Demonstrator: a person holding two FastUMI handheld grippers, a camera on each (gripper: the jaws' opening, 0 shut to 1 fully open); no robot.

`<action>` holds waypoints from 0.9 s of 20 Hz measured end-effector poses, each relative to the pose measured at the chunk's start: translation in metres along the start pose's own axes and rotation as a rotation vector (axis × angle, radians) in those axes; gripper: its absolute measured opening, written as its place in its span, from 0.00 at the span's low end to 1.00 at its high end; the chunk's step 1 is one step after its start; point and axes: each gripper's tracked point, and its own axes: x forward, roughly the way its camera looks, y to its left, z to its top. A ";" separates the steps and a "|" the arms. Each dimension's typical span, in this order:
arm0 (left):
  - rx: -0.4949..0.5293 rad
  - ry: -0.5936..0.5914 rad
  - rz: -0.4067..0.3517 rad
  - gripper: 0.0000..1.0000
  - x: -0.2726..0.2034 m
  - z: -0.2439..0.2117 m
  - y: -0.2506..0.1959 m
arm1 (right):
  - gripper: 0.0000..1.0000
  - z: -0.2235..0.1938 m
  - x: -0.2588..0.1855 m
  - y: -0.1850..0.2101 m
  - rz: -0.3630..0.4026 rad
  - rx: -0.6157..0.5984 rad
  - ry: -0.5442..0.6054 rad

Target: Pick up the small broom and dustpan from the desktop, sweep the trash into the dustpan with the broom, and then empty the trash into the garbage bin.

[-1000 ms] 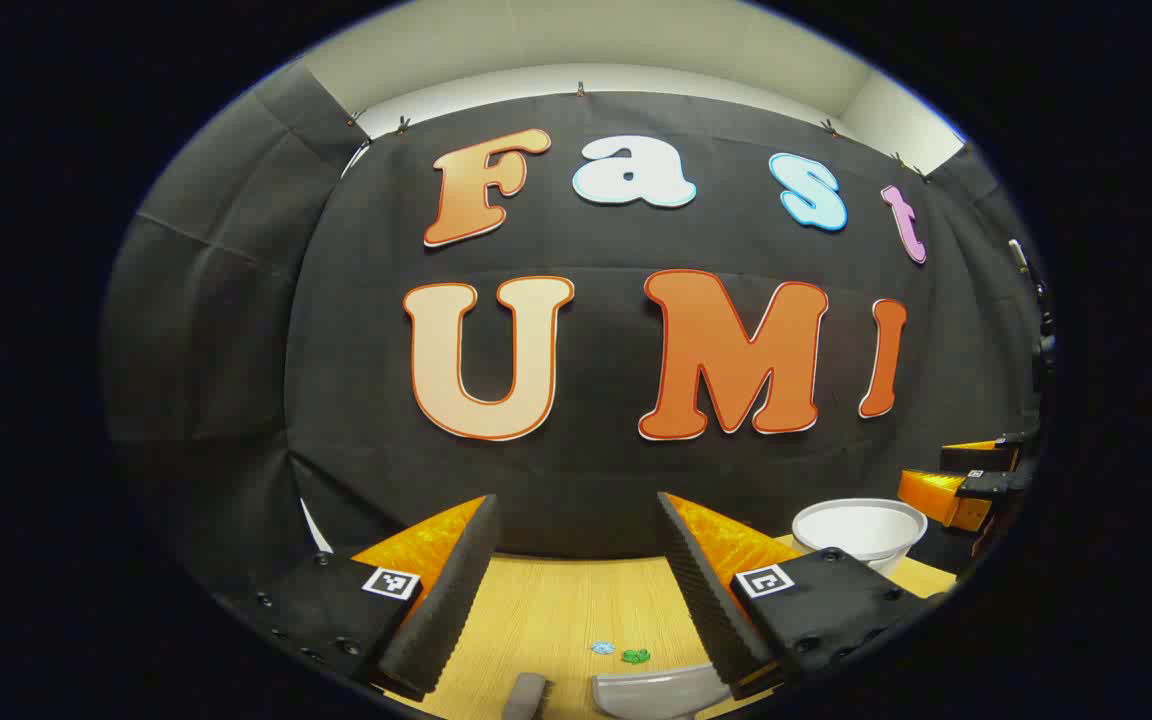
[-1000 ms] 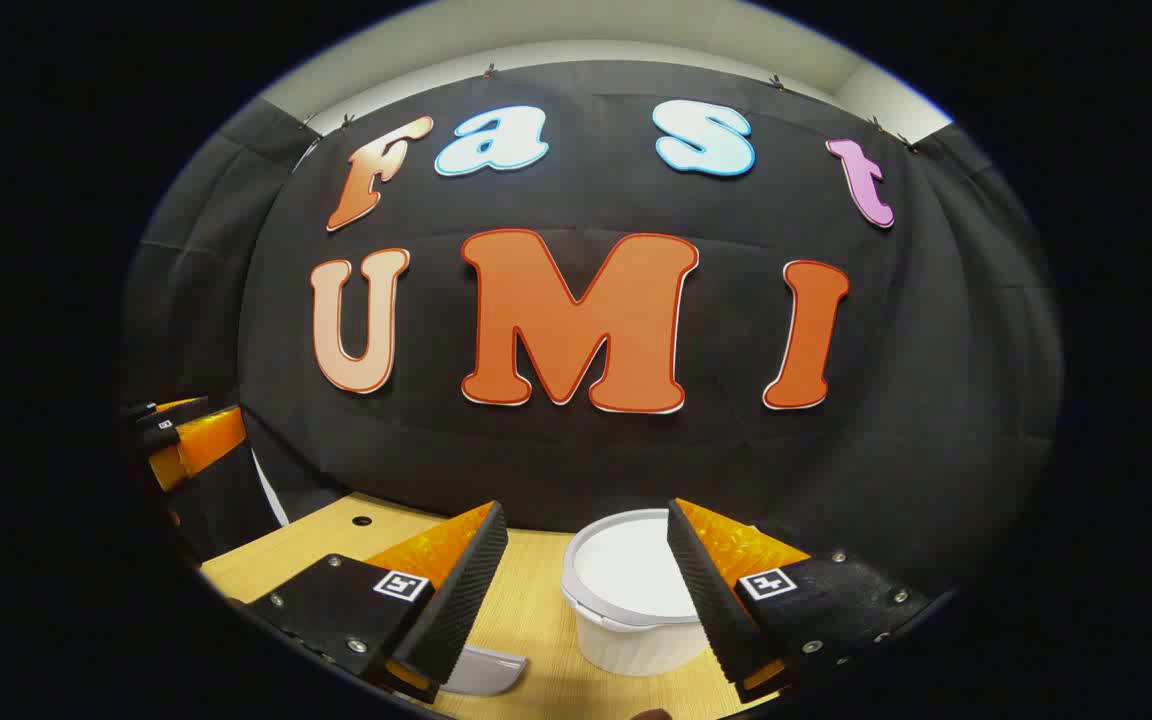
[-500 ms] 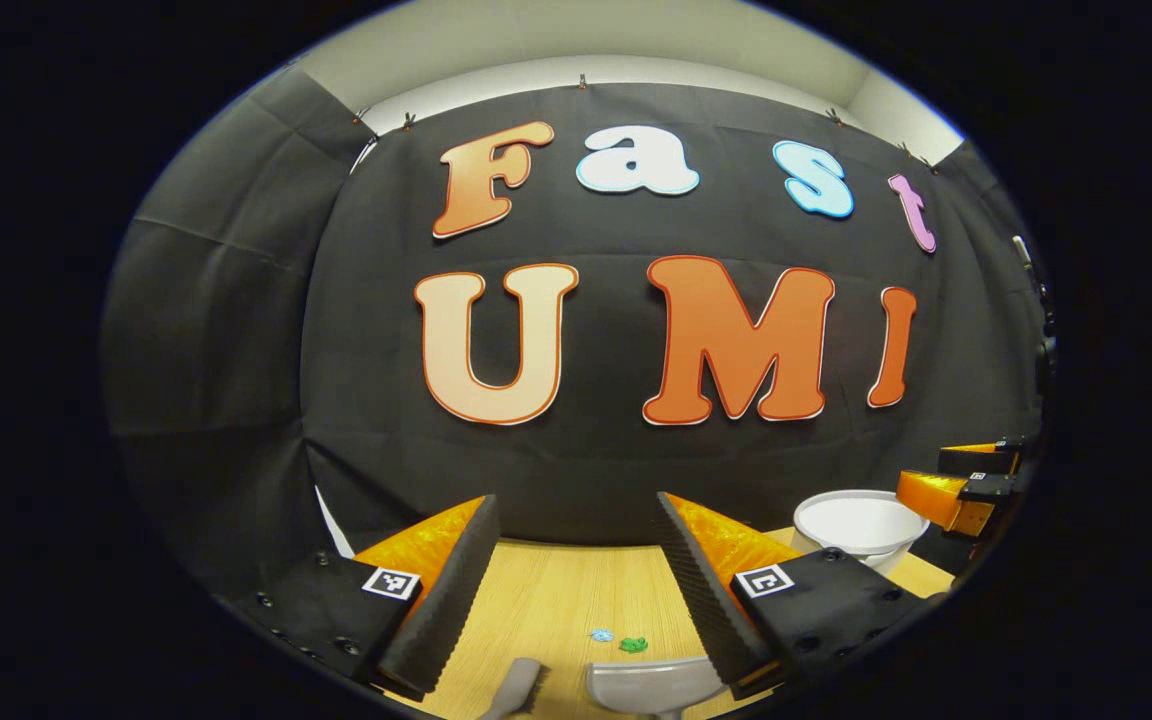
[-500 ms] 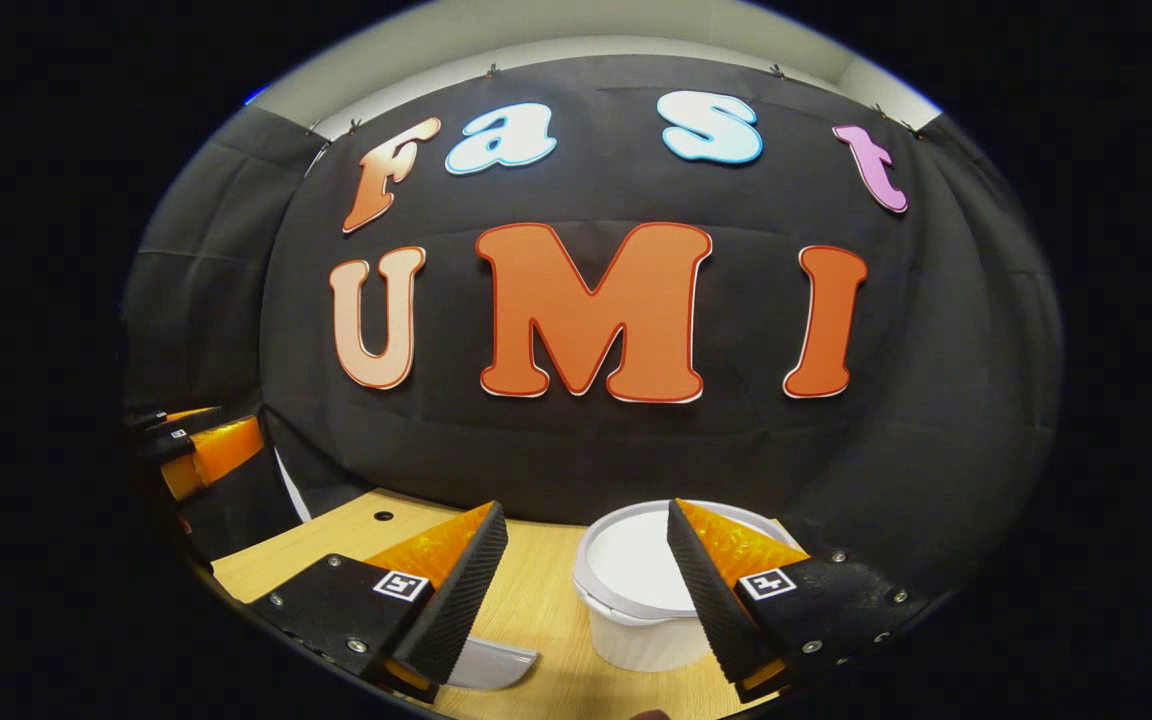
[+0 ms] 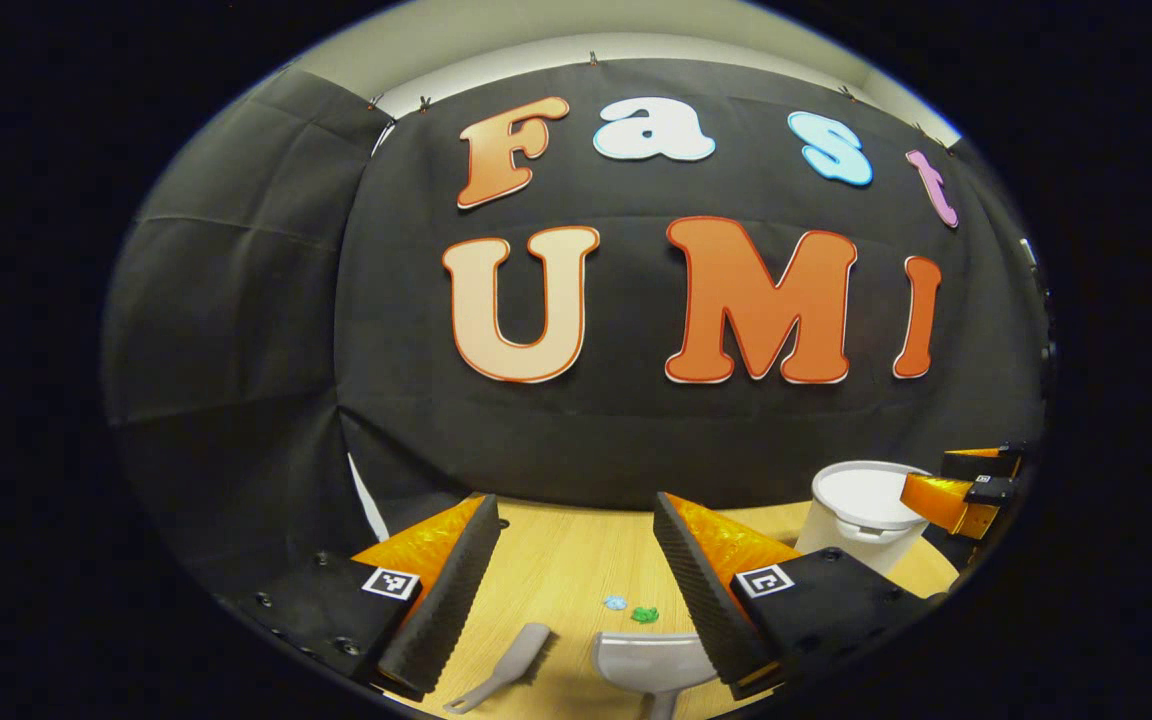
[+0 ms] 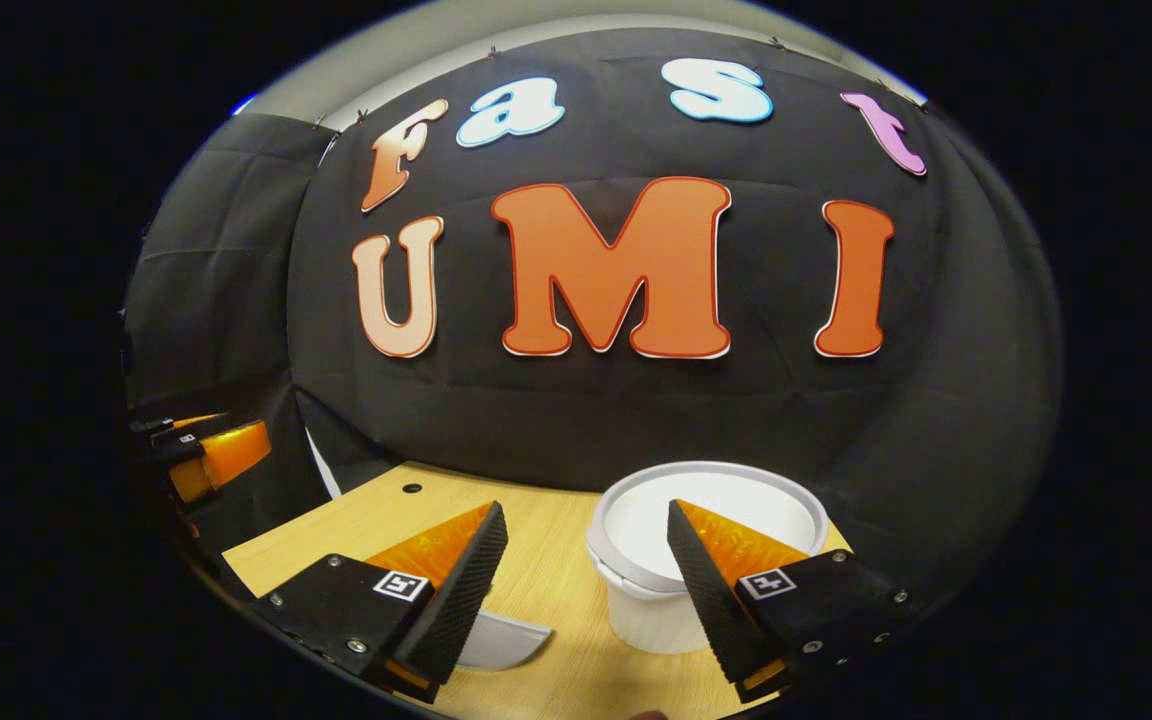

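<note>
Left gripper view: the left gripper point(image 5: 576, 575) hangs above the light wooden desktop point(image 5: 566, 560) with its two fingers spread wide apart and nothing between them. Below and between the fingers lie the small grey broom point(image 5: 506, 668), its handle running toward the lower left, and the grey plastic dustpan point(image 5: 648, 662), just to the broom's right and apart from it. The dustpan's right side is hidden behind the right-hand finger. Just beyond the dustpan's front edge sit two small scraps of trash, one pale blue point(image 5: 616, 603) and one green point(image 5: 646, 614), close together. Further right stands the round white plastic garbage bin point(image 5: 861, 510), upright and open-topped; the right gripper point(image 5: 971, 485) shows at the far right edge, beside the bin.

Right gripper view: the right gripper point(image 6: 584, 580) is also held with fingers wide apart, gripping nothing. The garbage bin point(image 6: 706, 520) stands directly ahead, partly behind the right-hand finger. A curved edge of the dustpan point(image 6: 501, 640) shows behind the left-hand finger. The left gripper point(image 6: 201, 455) appears at the far left edge.
</note>
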 end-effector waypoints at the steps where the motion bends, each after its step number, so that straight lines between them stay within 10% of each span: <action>1: -0.004 0.020 0.000 0.99 -0.002 -0.006 -0.002 | 0.97 -0.003 -0.001 0.002 0.010 0.002 0.011; 18: 0.066 0.510 -0.035 0.99 0.035 -0.156 0.048 | 0.97 -0.096 0.026 0.047 0.009 0.009 0.362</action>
